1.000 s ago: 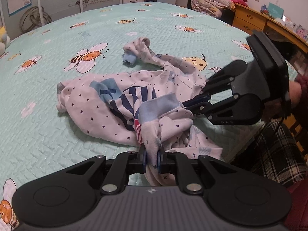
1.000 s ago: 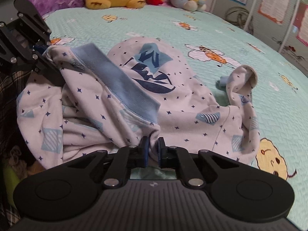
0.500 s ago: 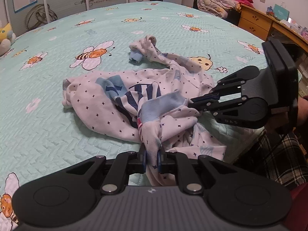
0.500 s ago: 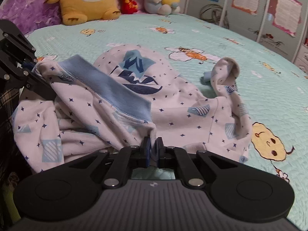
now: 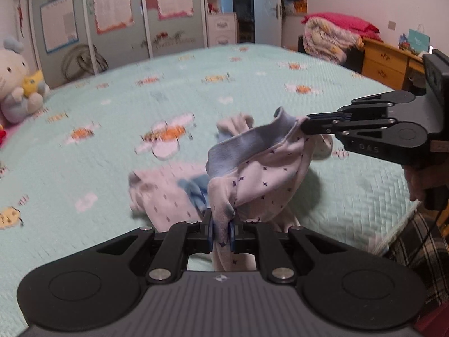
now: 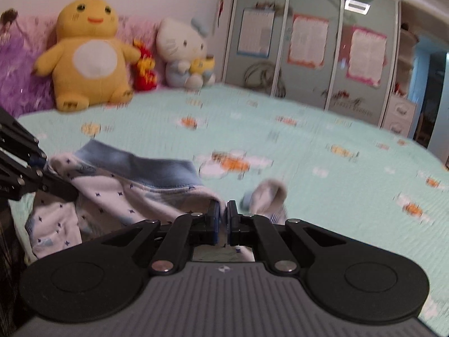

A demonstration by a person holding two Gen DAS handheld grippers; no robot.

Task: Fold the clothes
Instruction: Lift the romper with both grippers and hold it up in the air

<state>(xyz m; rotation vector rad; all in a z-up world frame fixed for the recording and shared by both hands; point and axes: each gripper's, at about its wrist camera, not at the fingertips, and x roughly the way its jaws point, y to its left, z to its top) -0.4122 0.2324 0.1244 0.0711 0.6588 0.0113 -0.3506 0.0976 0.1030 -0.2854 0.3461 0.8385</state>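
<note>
A soft white garment [image 5: 261,168], dotted with small dark stars and edged by a ribbed blue band [image 5: 247,143], is stretched between the two grippers above the quilted mint bedspread [image 5: 84,146]. A bunched fold is pinched tight in the left gripper [image 5: 221,231]. The band's far end is clamped in the right gripper [image 6: 223,219]. The rest is draped limply below the fingers onto the bedspread.

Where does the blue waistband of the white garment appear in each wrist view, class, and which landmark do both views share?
Left wrist: blue waistband, right of centre, running up to the right gripper.
Right wrist: blue waistband, lower left, above the right gripper.
Shared landmark: white cat plush.
</note>
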